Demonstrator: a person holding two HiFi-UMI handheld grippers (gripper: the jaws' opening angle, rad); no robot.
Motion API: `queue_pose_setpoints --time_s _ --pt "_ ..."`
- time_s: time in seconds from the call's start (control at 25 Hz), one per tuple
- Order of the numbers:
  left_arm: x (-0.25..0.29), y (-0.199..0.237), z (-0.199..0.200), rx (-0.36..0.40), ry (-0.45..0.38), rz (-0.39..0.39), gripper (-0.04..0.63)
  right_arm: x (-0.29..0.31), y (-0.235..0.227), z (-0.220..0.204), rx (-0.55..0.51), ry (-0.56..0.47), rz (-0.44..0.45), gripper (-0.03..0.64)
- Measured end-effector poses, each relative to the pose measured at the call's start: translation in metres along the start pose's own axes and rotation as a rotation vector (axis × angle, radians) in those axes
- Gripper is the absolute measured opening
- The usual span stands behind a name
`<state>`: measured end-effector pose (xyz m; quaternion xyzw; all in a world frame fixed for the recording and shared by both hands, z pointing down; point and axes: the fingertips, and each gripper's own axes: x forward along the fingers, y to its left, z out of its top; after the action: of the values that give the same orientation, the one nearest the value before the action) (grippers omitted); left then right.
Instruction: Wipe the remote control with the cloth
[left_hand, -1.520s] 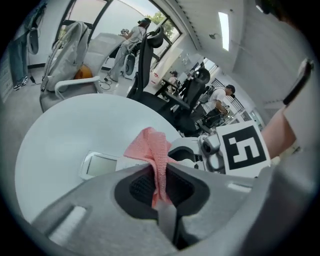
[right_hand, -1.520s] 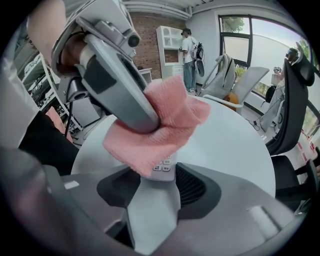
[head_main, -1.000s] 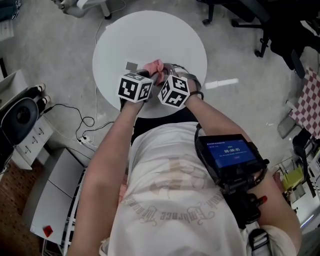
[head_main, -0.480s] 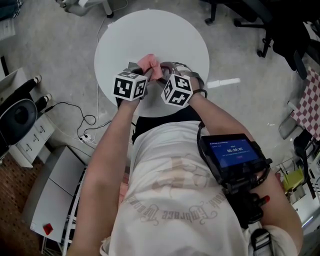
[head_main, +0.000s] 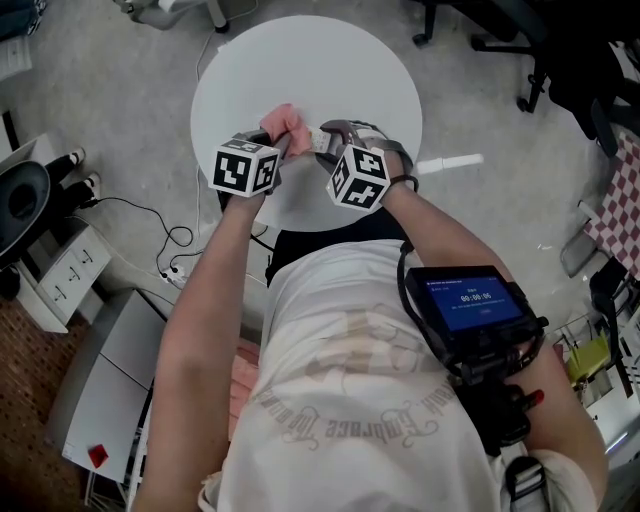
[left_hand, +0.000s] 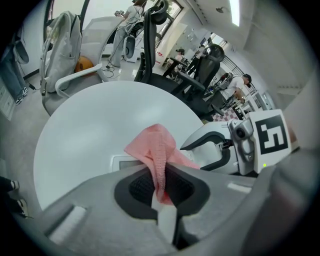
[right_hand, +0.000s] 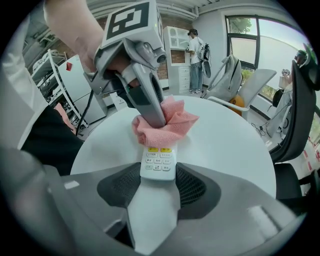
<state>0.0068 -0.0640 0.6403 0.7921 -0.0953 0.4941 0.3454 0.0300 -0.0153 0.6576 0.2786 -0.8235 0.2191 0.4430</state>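
right gripper (right_hand: 158, 182) clamps the white plastic remote control (right_hand: 158, 161) steady; left gripper (left_hand: 161, 187) pinches the pink cloth (left_hand: 157, 150) to rub the remote's far end.

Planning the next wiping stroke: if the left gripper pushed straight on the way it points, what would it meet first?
The left gripper's pinched pink cloth bunches just ahead; pushing on would probably press it onto the remote control held by the right gripper.

We see a pink cloth (right_hand: 167, 125), soft w/ ribbed weave, on a smooth white plastic remote (right_hand: 158, 165); table (right_hand: 230, 145) under it matt white.
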Motion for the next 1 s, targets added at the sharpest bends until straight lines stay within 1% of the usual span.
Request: queue_pose_setpoints --time_s 0.08,0.4,0.52,0.64,0.68,0.76,0.88,0.96,1.0 --pt "-0.005 0.011 -0.003 0.003 0.015 0.026 0.026 0.000 -0.001 0.001 -0.008 0.001 -0.001 0.229" --pt "-0.038 0.080 -0.031 -0.014 0.105 0.230 0.025 -0.002 -0.001 -0.003 -0.023 0.008 -0.001 0.229" --pt "-0.051 0.101 -0.037 -0.016 0.113 0.303 0.025 -0.002 -0.002 -0.003 -0.019 0.009 -0.002 0.229" --pt "-0.064 0.114 -0.032 0.037 0.119 0.413 0.024 -0.002 -0.002 -0.003 -0.028 0.011 -0.004 0.229" --pt "-0.064 0.114 -0.031 0.064 0.133 0.433 0.023 -0.002 -0.003 -0.003 -0.030 0.012 -0.004 0.229" --pt "-0.055 0.105 -0.029 0.120 0.165 0.428 0.023 -0.002 -0.003 -0.002 -0.030 0.012 -0.004 0.229" --pt "-0.036 0.078 -0.022 0.193 0.189 0.360 0.023 -0.002 -0.003 -0.002 -0.028 0.011 -0.002 0.229" --pt "-0.028 0.064 -0.017 0.221 0.186 0.324 0.023 -0.002 -0.003 -0.002 -0.026 0.011 -0.003 0.229" --pt "-0.026 0.059 -0.016 0.218 0.180 0.309 0.023 -0.002 -0.004 -0.002 -0.024 0.011 -0.004 0.229"
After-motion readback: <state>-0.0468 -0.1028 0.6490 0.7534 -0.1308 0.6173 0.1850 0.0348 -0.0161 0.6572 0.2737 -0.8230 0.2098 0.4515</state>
